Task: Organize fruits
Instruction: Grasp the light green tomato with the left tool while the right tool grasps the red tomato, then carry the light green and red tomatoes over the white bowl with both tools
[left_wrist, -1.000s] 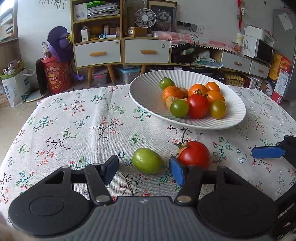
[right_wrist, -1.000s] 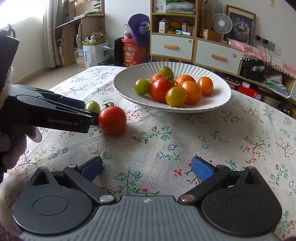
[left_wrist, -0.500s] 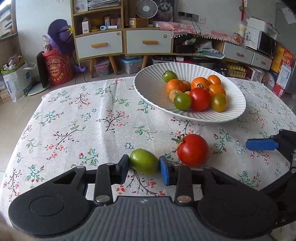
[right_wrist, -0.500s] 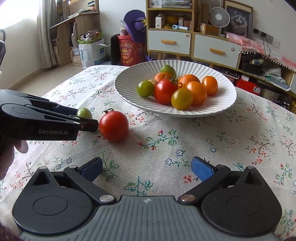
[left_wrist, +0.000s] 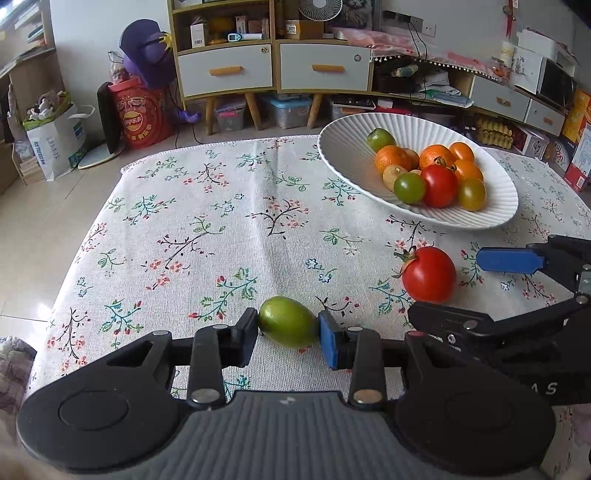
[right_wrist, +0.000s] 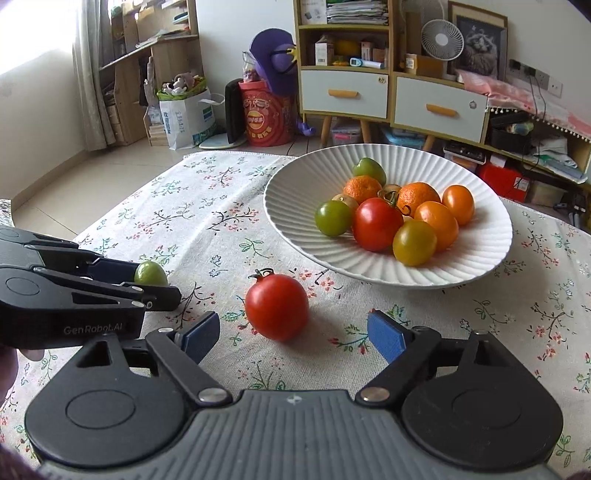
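Note:
My left gripper is shut on a small green tomato, its pads pressing both ends just above the flowered tablecloth; in the right wrist view that tomato shows between the left gripper's fingers. A red tomato with a stem lies on the cloth between the fingers of my right gripper, whose jaws are closing with gaps still on both sides. In the left wrist view the red tomato lies right of the green one. A white ribbed plate beyond holds several tomatoes and oranges.
The table's far edge drops to a tiled floor. Behind stand a drawer cabinet, a red drum and a paper bag. A person's hand holds the left gripper.
The left gripper closed on the green tomato and lifted it slightly. The right gripper moved forward around the red tomato and its jaws narrowed.

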